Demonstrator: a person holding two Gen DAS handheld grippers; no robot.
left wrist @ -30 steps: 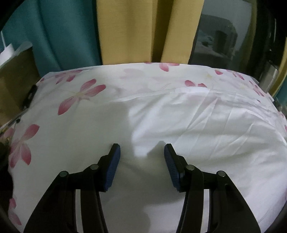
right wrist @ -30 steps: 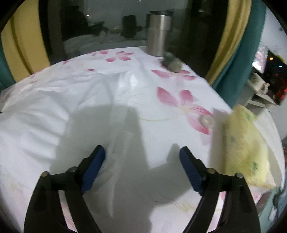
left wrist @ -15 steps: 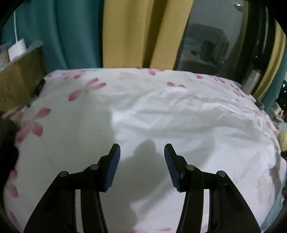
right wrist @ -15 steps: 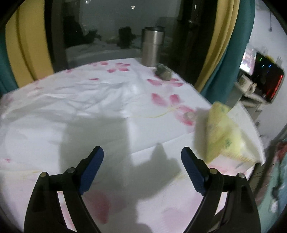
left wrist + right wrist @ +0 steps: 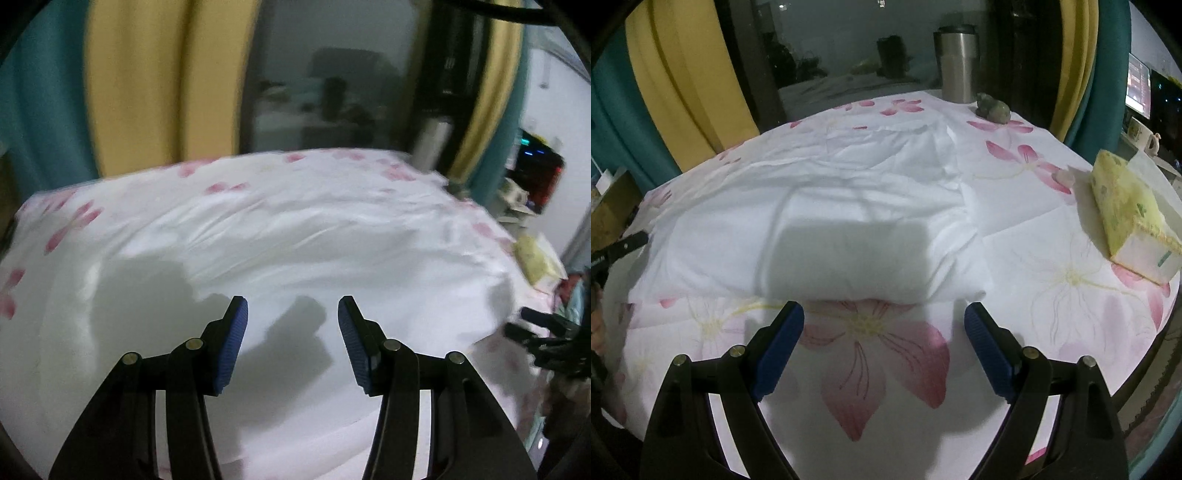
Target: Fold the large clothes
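The tabletop (image 5: 1052,258) carries a floral cloth. Nearest, the right gripper (image 5: 884,317) hovers with fingers spread, holding nothing; the left gripper (image 5: 291,314) is likewise spread and empty. Just beyond, at 12 o'clock, lies the white garment (image 5: 820,206), spread flat. It appears light, soft and limp; take hold at its near hem corners. At 2 o'clock sits a tissue pack (image 5: 1126,218); its print is unreadable. Farthest, a steel tumbler (image 5: 956,62).

One white garment (image 5: 820,206), one steel tumbler (image 5: 956,66), one tissue pack (image 5: 1130,218), possibly one figurine (image 5: 991,109).
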